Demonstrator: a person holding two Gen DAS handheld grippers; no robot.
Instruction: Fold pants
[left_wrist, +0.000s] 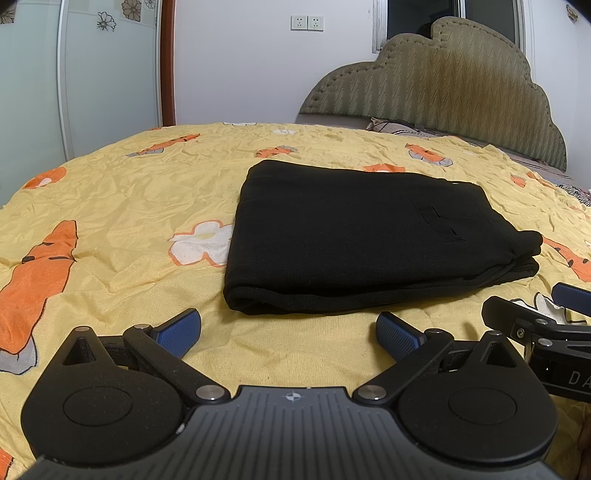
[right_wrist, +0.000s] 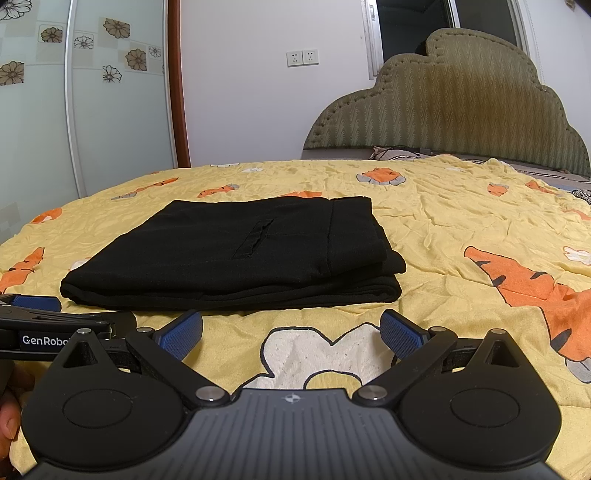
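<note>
Left wrist view takes in the bed (left_wrist: 110, 206) under its yellow tiger-print cover, with the black pants (left_wrist: 354, 236) lying on it as a compact, stacked rectangle, just ahead of both tools. Folding looks finished; at most a tidy of the offset right-hand layers remains. Left hand-held gripper (left_wrist: 288, 334) and right hand-held gripper (right_wrist: 291, 332) both stand spread and empty. Only the right wrist view shows the waistband (right_wrist: 351, 229) plainly

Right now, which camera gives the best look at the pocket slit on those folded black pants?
The right wrist view: the pocket slit sits near the middle of the black pants, its wavy edge readable. The left wrist view shows it off to the right, as fainter lines.
</note>
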